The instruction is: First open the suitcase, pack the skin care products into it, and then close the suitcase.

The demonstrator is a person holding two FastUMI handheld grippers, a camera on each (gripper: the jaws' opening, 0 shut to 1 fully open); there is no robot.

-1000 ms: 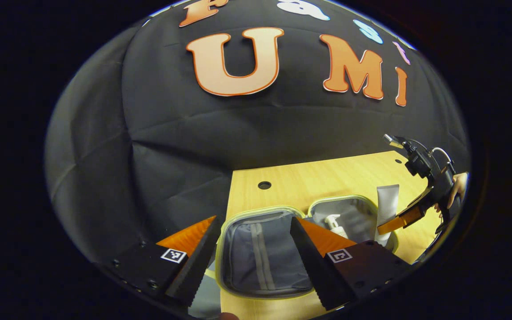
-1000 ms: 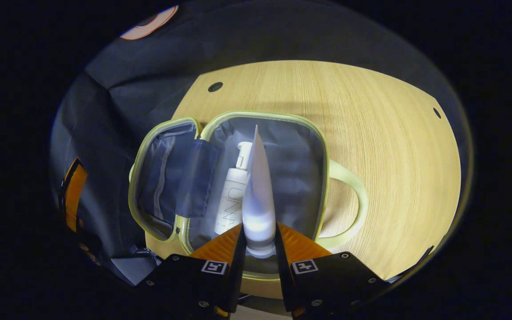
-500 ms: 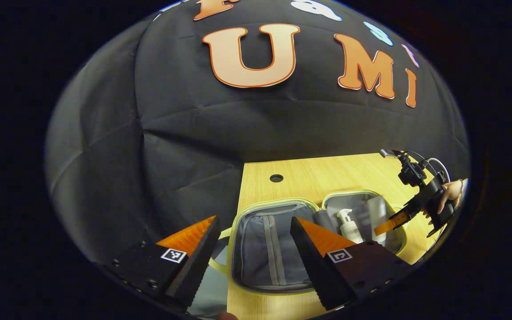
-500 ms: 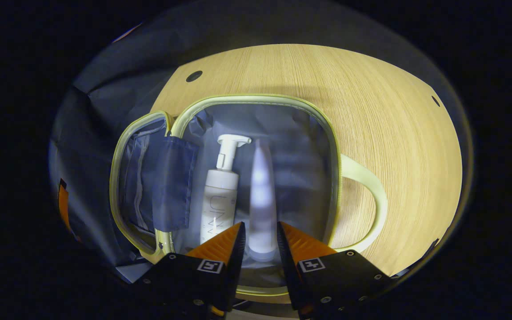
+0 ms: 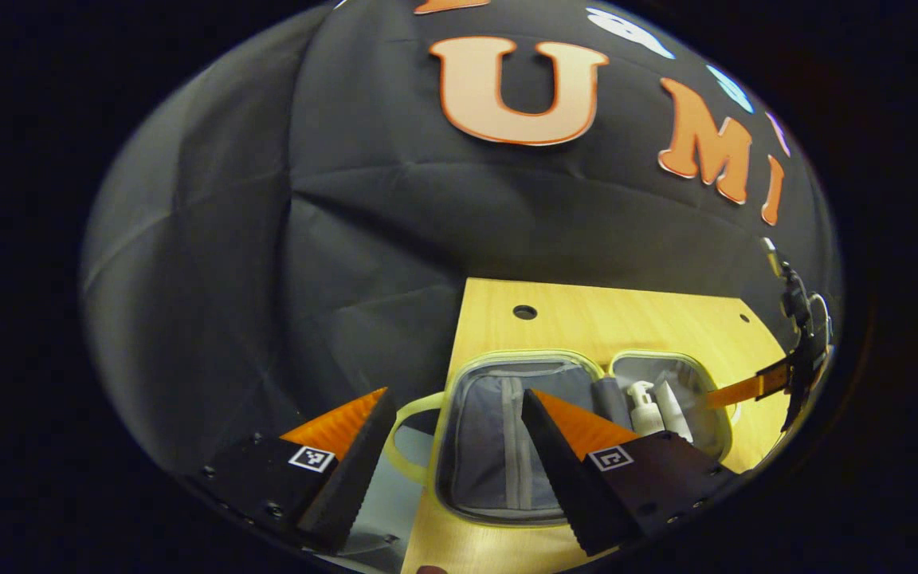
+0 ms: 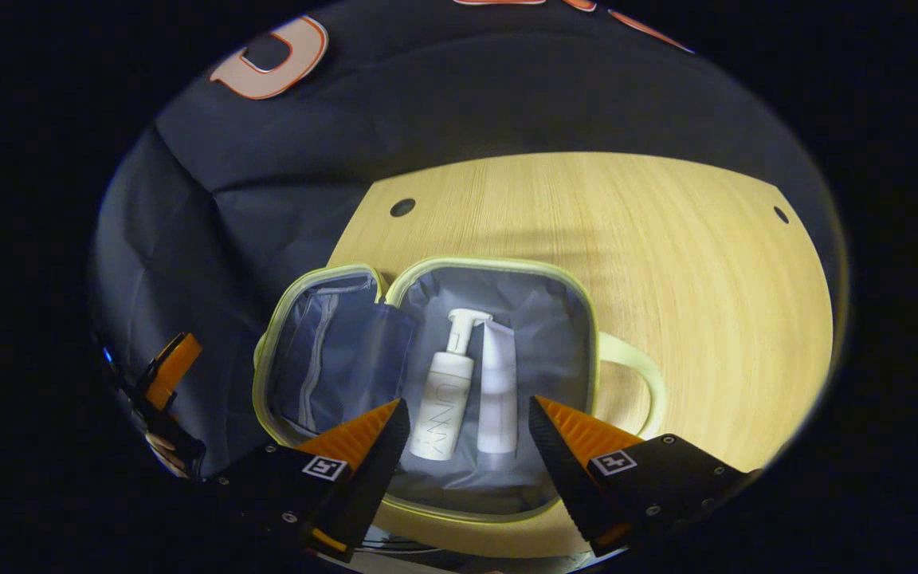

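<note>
Surface (image 6: 666, 263): a wooden top with small round holes near its far corners.
Suitcase (image 6: 562, 287): lies wide open near the front edge of the surface, lid flopped to one side.
Pump bottle (image 6: 443, 395): lies flat inside the suitcase.
Tube (image 6: 497, 391): lies flat just beside the pump bottle.
Right hand-held gripper (image 6: 467, 434): wide, holding nothing, above the suitcase.
Left hand-held gripper (image 5: 455, 426): wide, holding nothing, near the lid.

A pale yellow-green trimmed suitcase (image 6: 596, 375) with grey-blue lining holds a white pump bottle (image 6: 446, 391) and white tube (image 6: 498, 391) on the light wood-grain table (image 6: 666, 255).
</note>
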